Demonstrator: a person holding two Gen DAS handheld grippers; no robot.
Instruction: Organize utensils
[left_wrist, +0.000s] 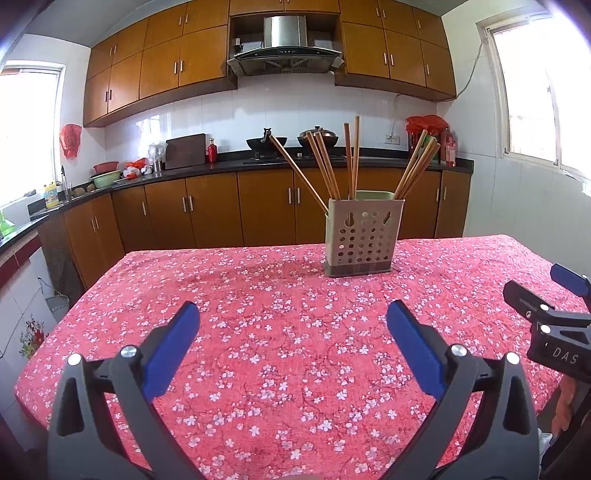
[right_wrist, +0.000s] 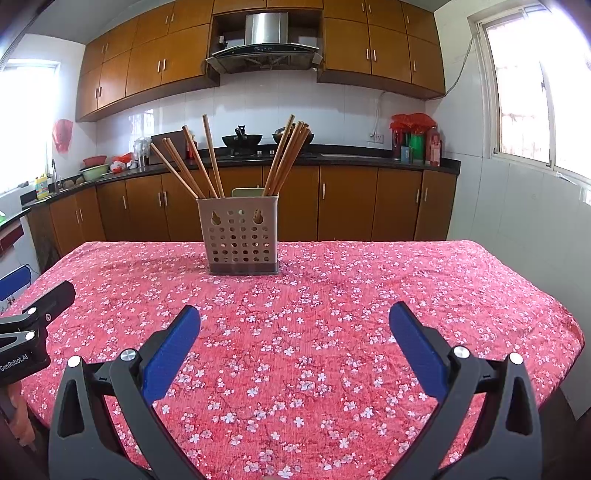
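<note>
A beige perforated utensil holder stands at the far side of the table, upright, with several wooden chopsticks leaning out of it. It also shows in the right wrist view with its chopsticks. My left gripper is open and empty, low over the near part of the table, well short of the holder. My right gripper is open and empty, also over the near part. Each gripper shows at the edge of the other's view: the right one, the left one.
The table wears a red cloth with white flowers. Behind it runs a black kitchen counter with woks, bowls and bottles, over brown cabinets. Windows stand at the left and right walls.
</note>
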